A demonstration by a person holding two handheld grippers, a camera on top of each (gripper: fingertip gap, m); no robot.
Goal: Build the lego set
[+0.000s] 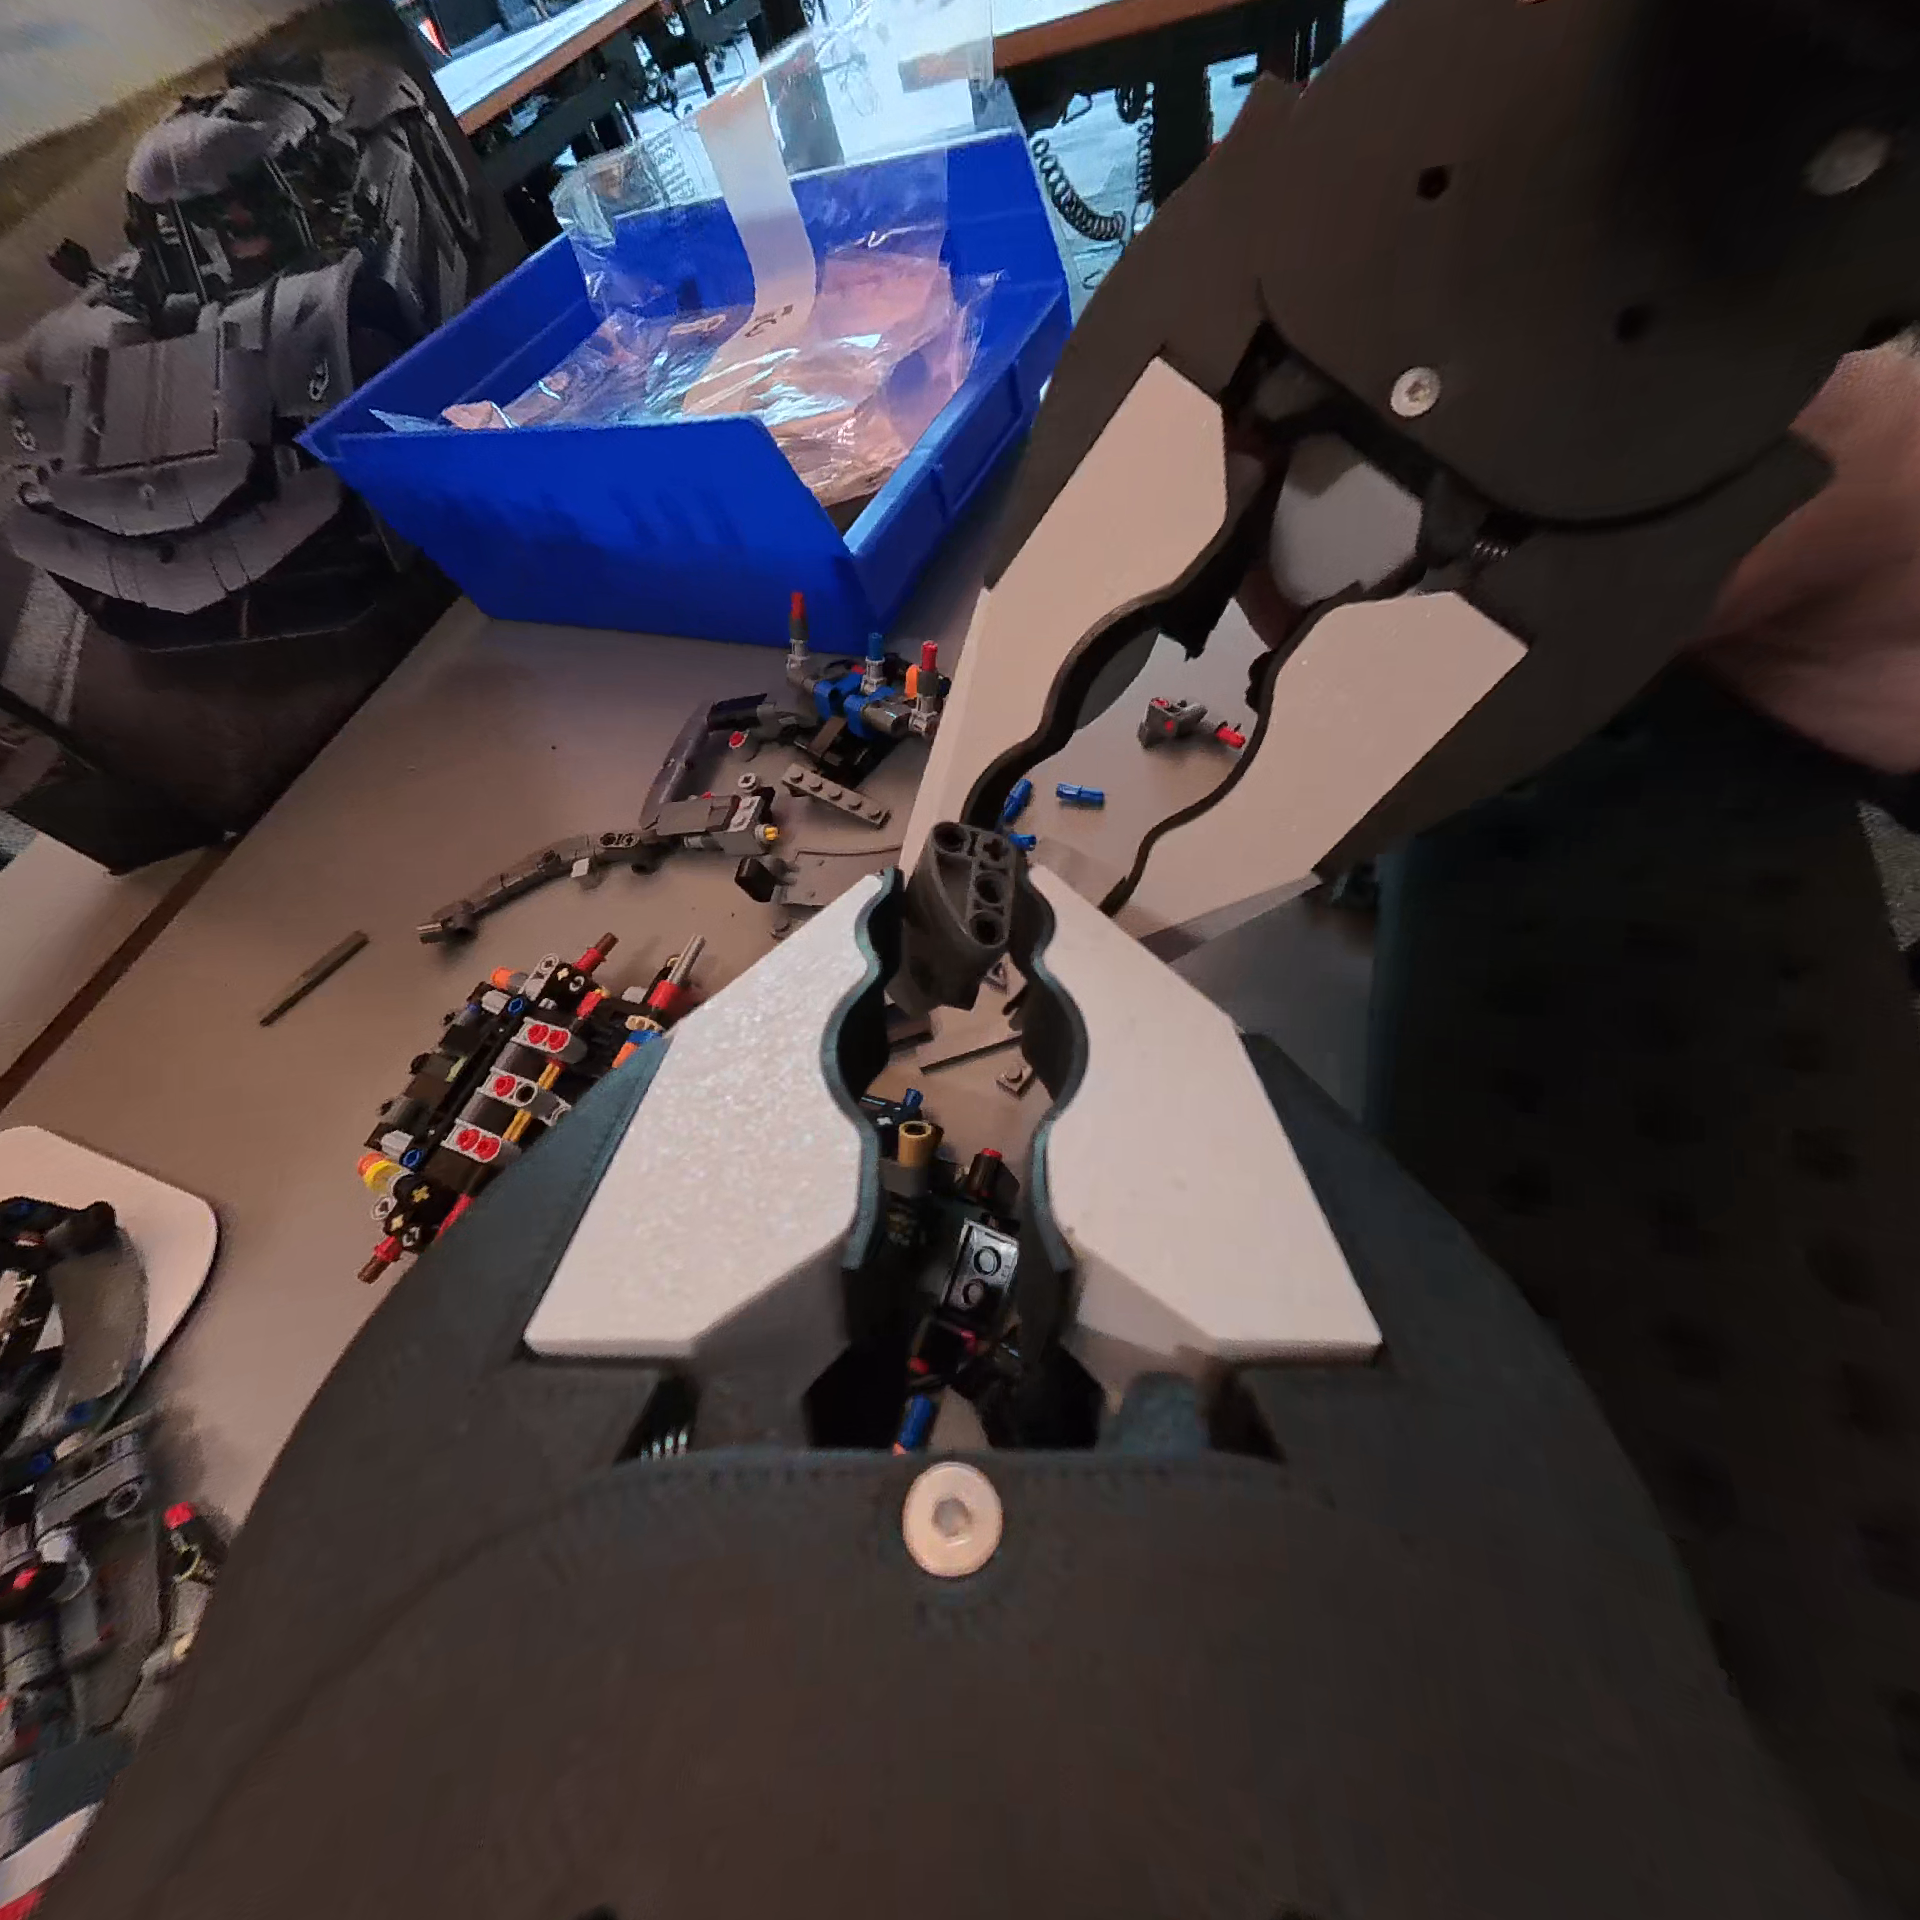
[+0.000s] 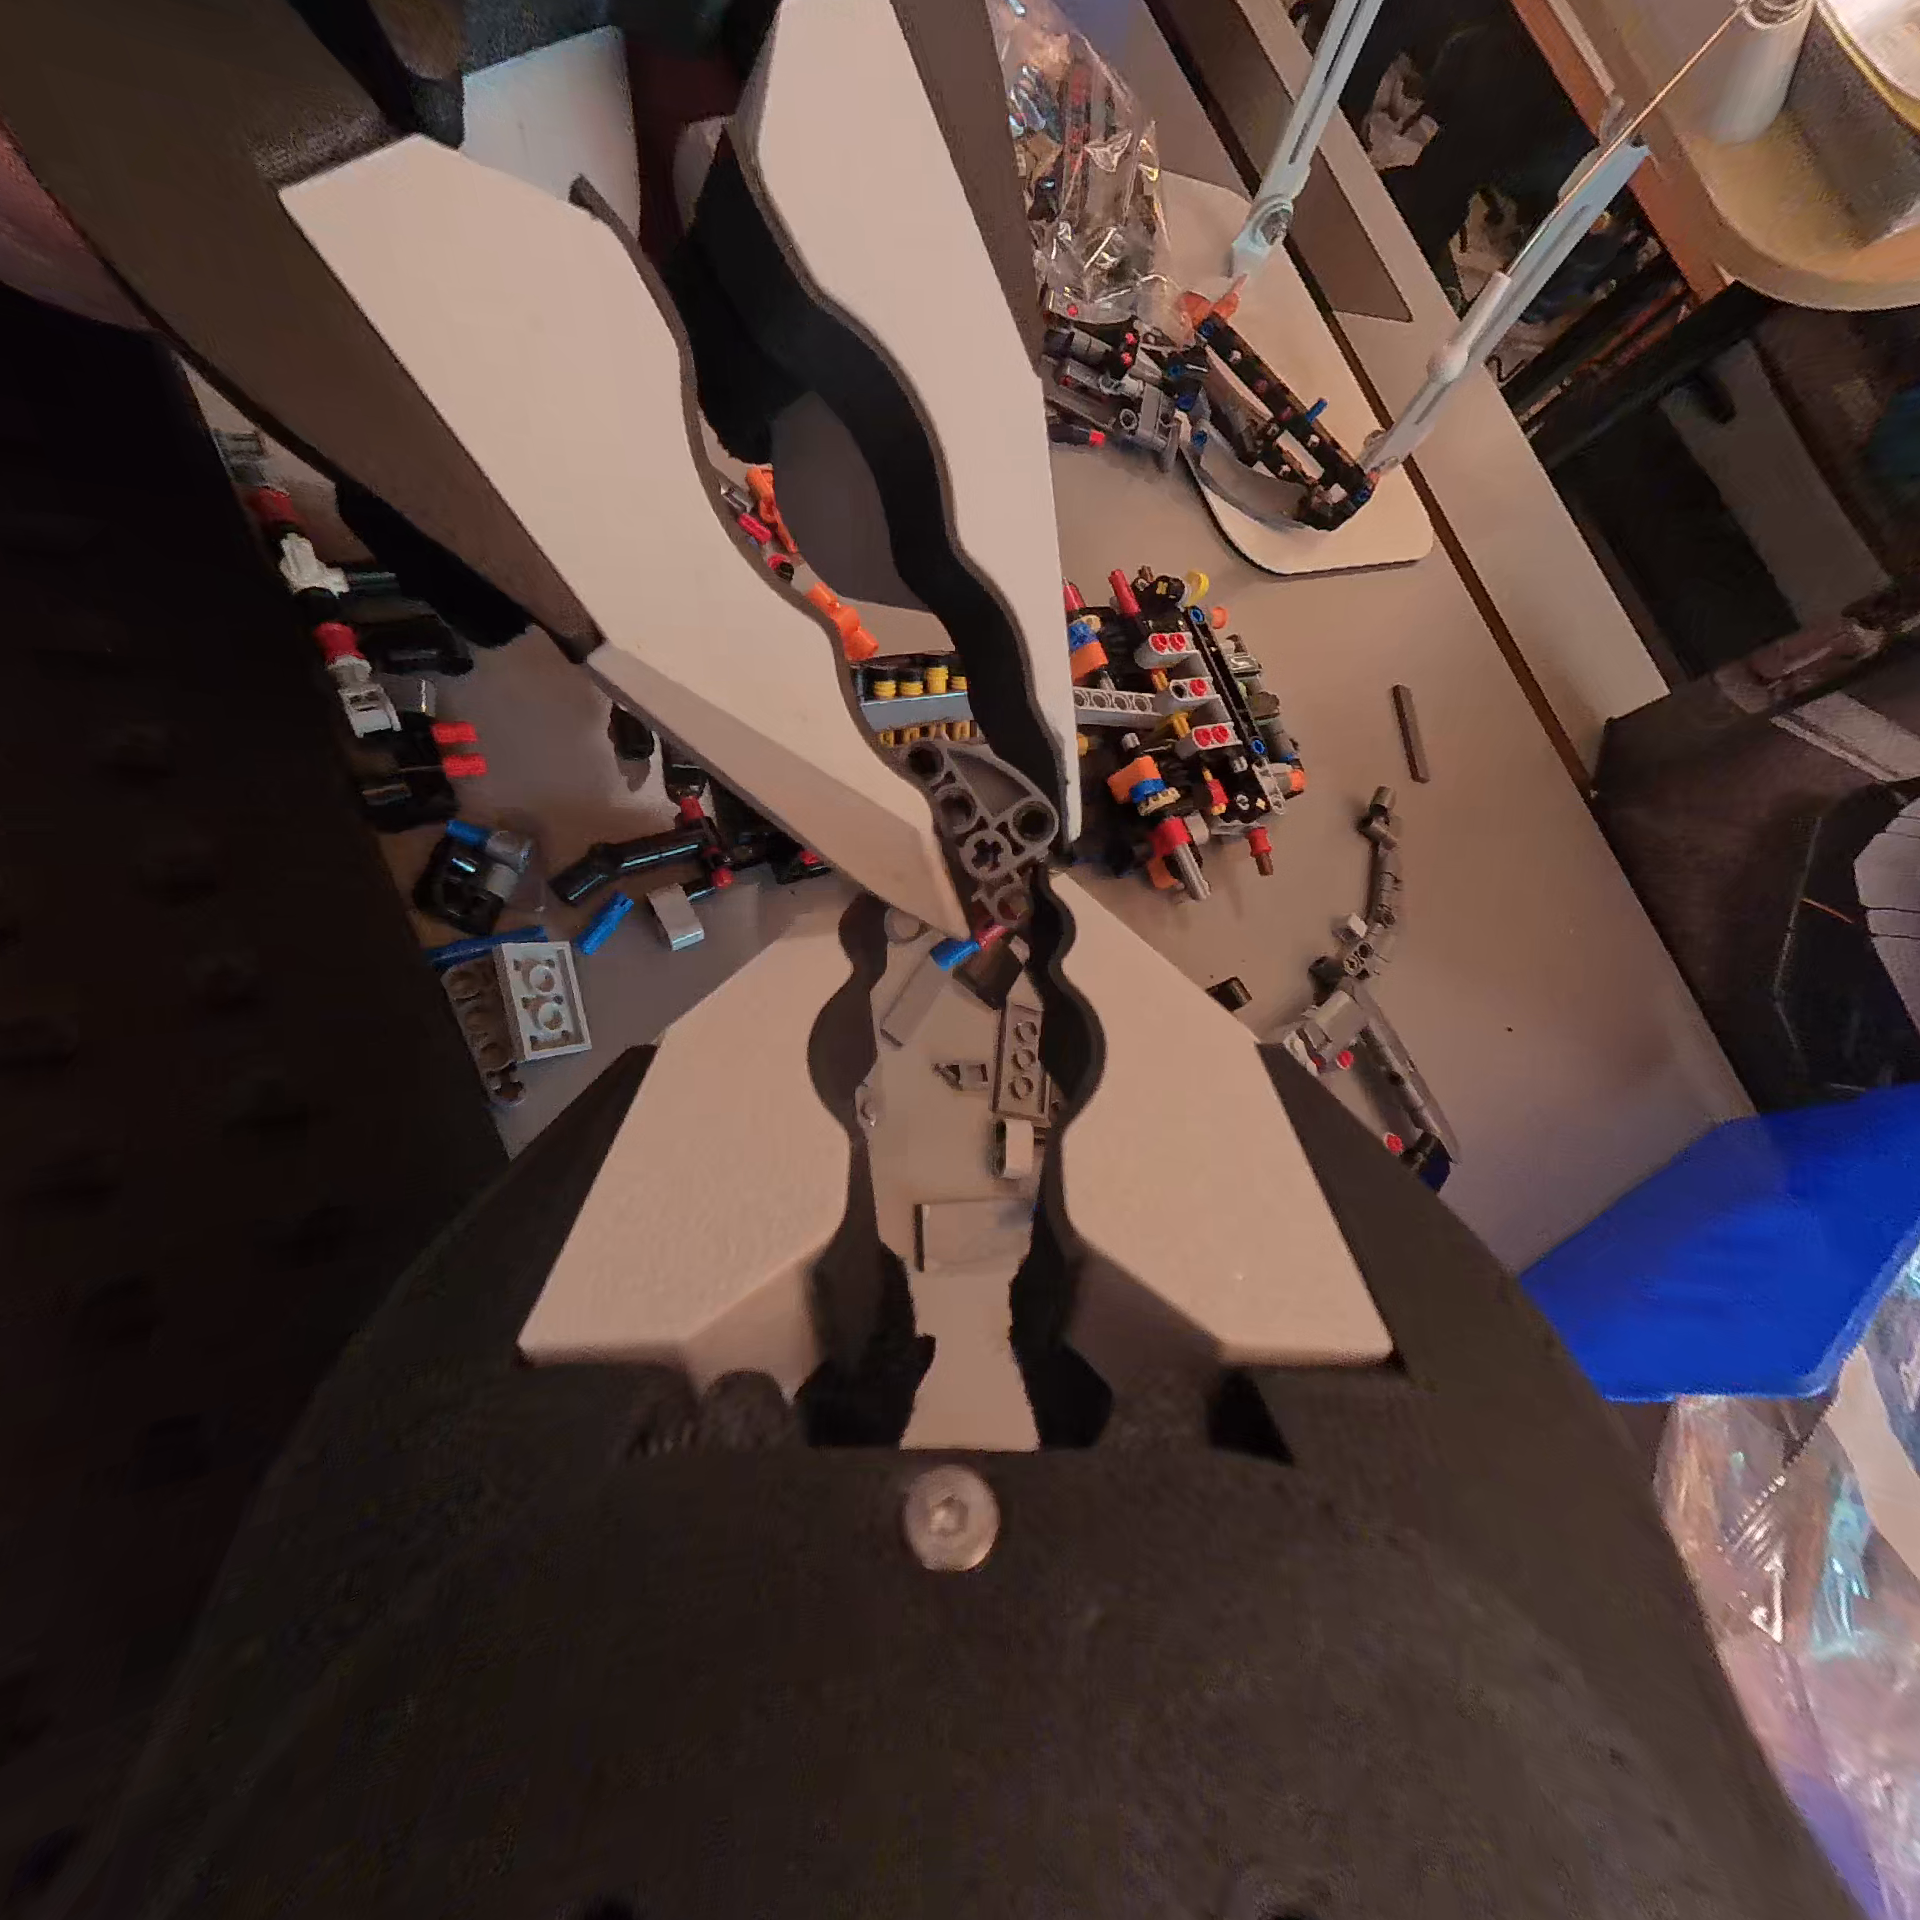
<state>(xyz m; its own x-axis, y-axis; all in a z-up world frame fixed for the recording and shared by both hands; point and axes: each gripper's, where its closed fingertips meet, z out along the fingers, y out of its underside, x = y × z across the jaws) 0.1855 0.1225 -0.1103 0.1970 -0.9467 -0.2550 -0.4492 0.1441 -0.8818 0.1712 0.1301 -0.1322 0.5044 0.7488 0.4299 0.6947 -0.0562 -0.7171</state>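
Left tongs (image 1: 961, 914) grip grey lego; blue bin (image 1: 623, 520) w/ plastic bags (image 1: 790, 343).

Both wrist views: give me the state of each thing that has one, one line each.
Left gripper: shut on the grey piece.
Grey piece: held off the table, gripped by the left gripper.
Right gripper: tips at the same piece; a blue pin between them, grip unclear.
Blue bin: open, holds clear bags.
Colourful assembly: part-built, lying on the table.
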